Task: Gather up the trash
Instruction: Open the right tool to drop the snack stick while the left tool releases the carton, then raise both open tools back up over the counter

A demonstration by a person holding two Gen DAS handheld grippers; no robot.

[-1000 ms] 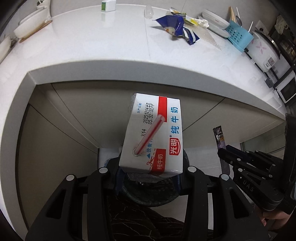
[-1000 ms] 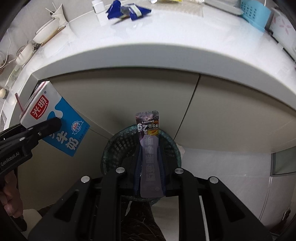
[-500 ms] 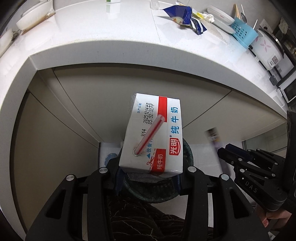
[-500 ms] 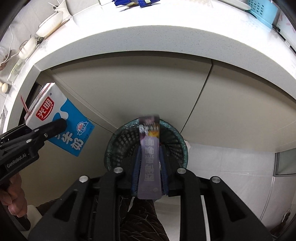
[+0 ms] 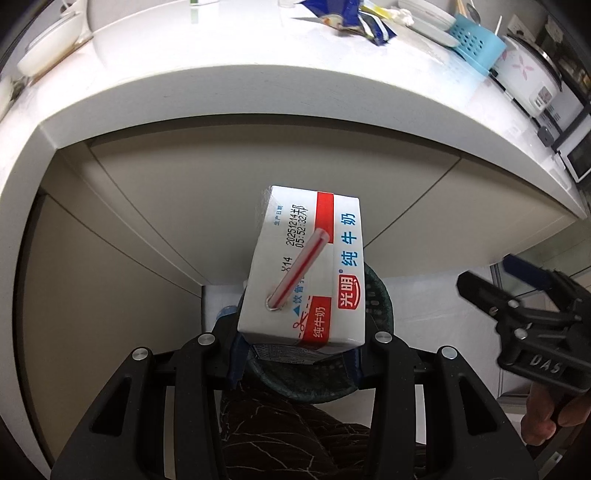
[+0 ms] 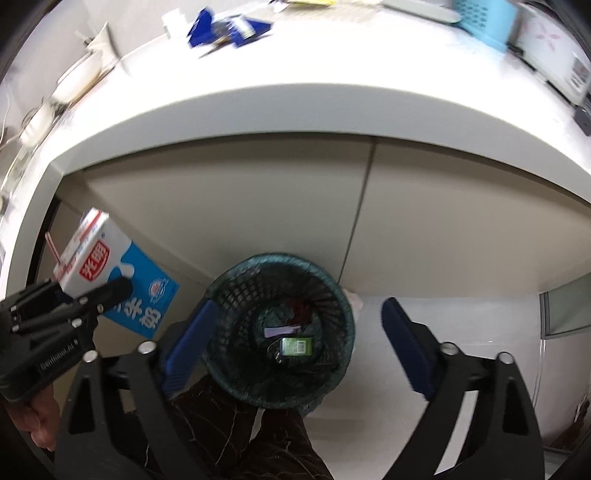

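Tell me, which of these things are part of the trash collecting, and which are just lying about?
Part of the job:
milk carton, clamped in the left gripper
waste basket
snack wrappers on the counter
right gripper, jaws opening, empty

Just lying about:
blue rack
rice cooker
bowl

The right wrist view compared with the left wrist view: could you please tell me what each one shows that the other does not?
Only the right wrist view looks into the waste basket, showing a purple sachet and a green packet at its bottom, between the opening right gripper. Only the left wrist view shows the printed top of the milk carton, held by the left gripper, with its straw. Both share the carton, basket and white countertop.
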